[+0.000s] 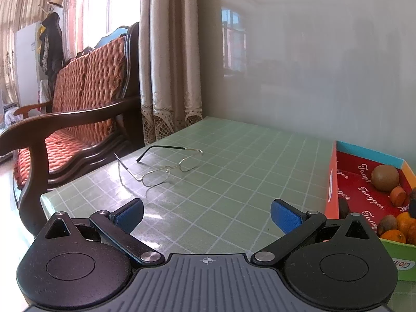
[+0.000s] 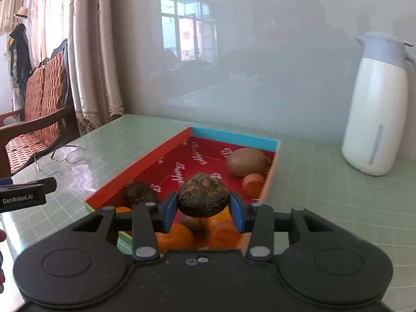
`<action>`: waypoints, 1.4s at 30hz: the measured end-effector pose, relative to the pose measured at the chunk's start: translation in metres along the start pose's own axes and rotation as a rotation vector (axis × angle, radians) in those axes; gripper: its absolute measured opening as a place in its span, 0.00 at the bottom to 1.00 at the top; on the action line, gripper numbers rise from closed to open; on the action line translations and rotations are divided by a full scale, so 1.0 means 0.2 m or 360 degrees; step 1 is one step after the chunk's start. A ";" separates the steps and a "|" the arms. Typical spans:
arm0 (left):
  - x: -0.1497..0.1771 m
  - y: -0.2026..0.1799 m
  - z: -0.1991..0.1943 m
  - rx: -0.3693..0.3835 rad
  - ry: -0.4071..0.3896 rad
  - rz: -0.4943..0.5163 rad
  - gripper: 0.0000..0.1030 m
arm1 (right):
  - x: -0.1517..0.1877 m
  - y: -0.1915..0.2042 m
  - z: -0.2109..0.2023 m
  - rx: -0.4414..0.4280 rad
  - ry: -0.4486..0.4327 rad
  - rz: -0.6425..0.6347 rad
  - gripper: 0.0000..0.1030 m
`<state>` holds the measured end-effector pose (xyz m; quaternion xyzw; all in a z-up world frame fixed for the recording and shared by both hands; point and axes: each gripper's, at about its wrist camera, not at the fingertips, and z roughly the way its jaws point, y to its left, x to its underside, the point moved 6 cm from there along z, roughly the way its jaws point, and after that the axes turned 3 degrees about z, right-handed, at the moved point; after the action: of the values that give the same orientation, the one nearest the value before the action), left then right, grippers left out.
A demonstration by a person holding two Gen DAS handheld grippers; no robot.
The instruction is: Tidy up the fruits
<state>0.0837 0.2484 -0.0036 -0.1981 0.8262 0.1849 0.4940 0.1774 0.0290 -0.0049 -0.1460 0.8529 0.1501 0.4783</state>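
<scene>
My left gripper [image 1: 207, 214] hangs over the green checked surface [image 1: 234, 171], its blue pads [image 1: 284, 214] spread wide with nothing between them. Ahead of it and to the left, wire-rimmed glasses [image 1: 166, 166] lie with their arms unfolded. At right, a red-lined box [image 1: 331, 182] rests on the surface, holding a kiwi [image 1: 384, 177] toward its far end, a small orange piece [image 1: 397, 195] just beside it, and oranges [image 1: 394, 235] near the close end. A wooden bench [image 1: 78, 119] with orange cushions stands beyond the surface's left edge, curtains [image 1: 169, 59] behind.
</scene>
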 end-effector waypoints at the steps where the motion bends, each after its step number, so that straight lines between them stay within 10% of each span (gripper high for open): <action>1: 0.00 0.00 0.00 0.0000 0.0001 0.0002 1.00 | 0.01 0.01 0.01 -0.0009 0.0006 0.0001 0.40; 6: 0.00 -0.03 0.00 0.0010 0.0001 0.0030 1.00 | 0.03 0.10 0.07 -0.0062 0.0043 0.0003 0.43; 10: -0.01 -0.07 -0.02 0.0079 0.0003 0.0036 1.00 | 0.05 0.13 0.09 -0.0094 0.0053 0.0007 0.79; 27: -0.05 -0.43 -0.17 0.0326 -0.0052 0.0128 1.00 | 0.01 -0.36 -0.27 0.0210 -0.0115 0.0072 0.85; 42: 0.09 -0.60 -0.71 0.0508 -0.0186 0.0235 1.00 | 0.25 -0.59 -0.86 0.0415 -0.0273 0.0123 0.87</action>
<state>0.0319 0.0733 0.0308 -0.0450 0.8272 0.0984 0.5514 0.0665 -0.1525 0.0233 -0.0363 0.8261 0.0683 0.5583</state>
